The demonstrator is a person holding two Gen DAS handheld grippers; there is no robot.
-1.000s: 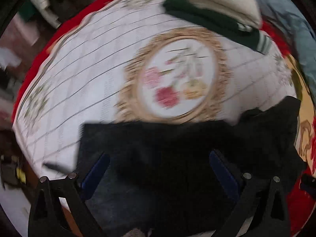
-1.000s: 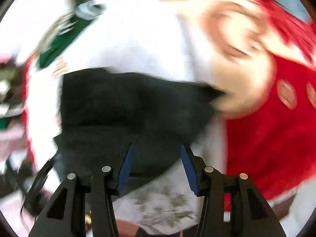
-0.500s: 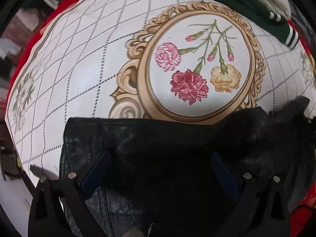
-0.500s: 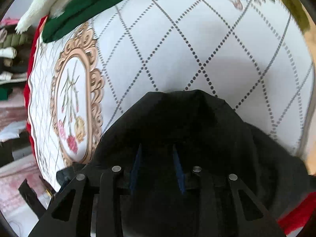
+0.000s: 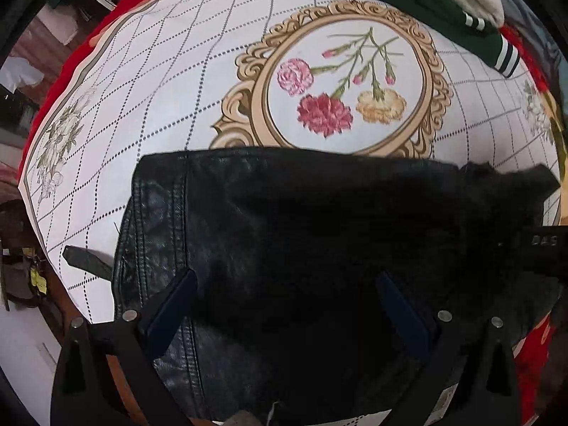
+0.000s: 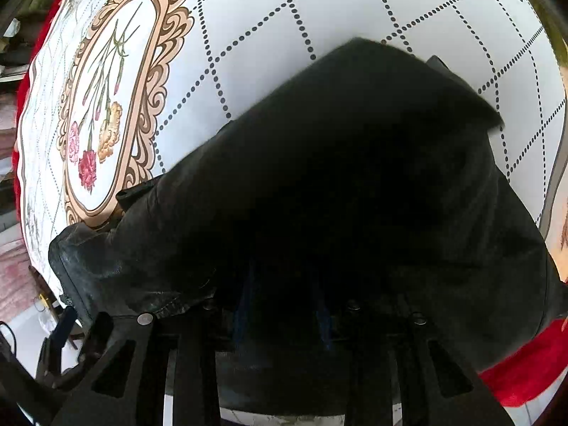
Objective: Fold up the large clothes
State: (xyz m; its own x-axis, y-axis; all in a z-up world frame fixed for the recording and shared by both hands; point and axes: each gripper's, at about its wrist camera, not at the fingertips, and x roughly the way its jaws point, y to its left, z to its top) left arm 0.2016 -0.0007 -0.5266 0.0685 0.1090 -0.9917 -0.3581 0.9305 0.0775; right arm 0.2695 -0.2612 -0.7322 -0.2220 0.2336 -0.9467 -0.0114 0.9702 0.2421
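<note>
The right gripper [image 6: 284, 305] is buried in dark cloth; its blue pads stand close together with black material between them, so I judge it is clamped on a fold of the black leather jacket [image 5: 319, 248], though the darkness hides the contact itself. The left gripper [image 5: 287, 305] hangs over the same jacket with its pads wide apart, holding nothing. The jacket lies partly folded on the flowered tablecloth [image 5: 177, 71] that covers the bench. The leather looks stiff and smooth: a pinch on one layer only may slip, and the fold may spring open. A pull could also drag the cloth, or push the green garment [image 5: 408, 0] behind it.
</note>
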